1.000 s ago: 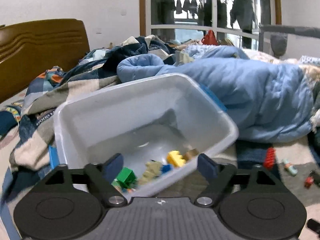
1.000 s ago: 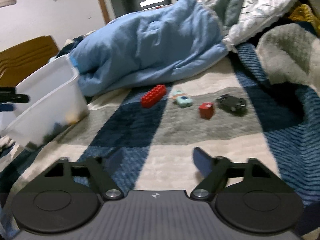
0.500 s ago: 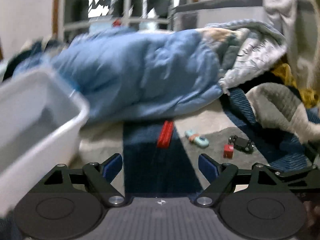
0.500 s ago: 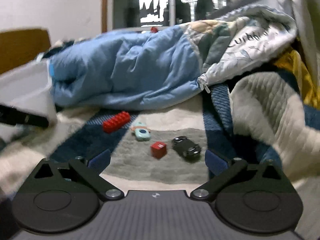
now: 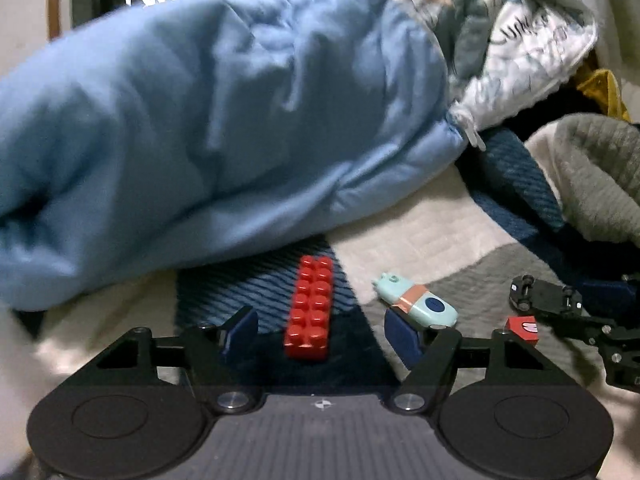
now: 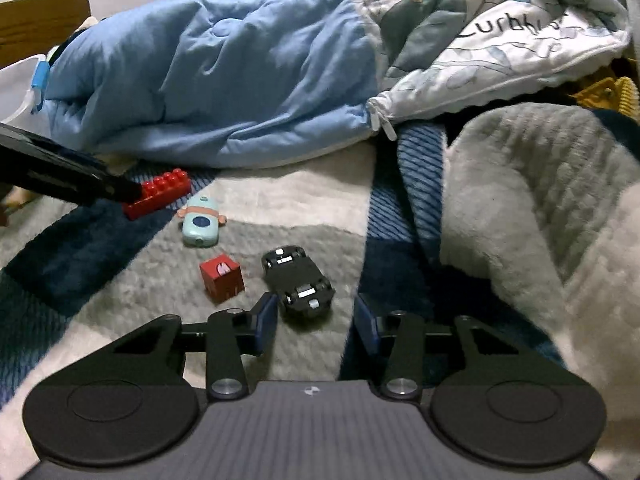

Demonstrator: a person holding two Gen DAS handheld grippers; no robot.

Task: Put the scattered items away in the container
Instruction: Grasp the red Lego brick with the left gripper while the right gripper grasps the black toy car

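Observation:
A long red brick (image 5: 310, 308) lies on the checked blanket, its near end between the fingers of my left gripper (image 5: 320, 336). Those jaws are closing, with a gap still on both sides of the brick. Right of it lie a teal toy (image 5: 416, 306), a small red cube (image 5: 522, 328) and a black toy car (image 6: 298, 280). My right gripper (image 6: 316, 322) is low at the car's near end, its jaws closing, with space left on the right side. The white container (image 6: 16, 84) peeks in at the far left of the right wrist view.
A bulky blue duvet (image 5: 200, 140) lies right behind the toys. A thick grey fleece blanket (image 6: 540, 220) rises on the right. A patterned quilt (image 6: 500, 40) and a wooden headboard (image 6: 40, 20) are further back.
My left gripper swung right from the container and came down over the red brick. My right gripper closed in on the black car, and its jaws narrowed a lot.

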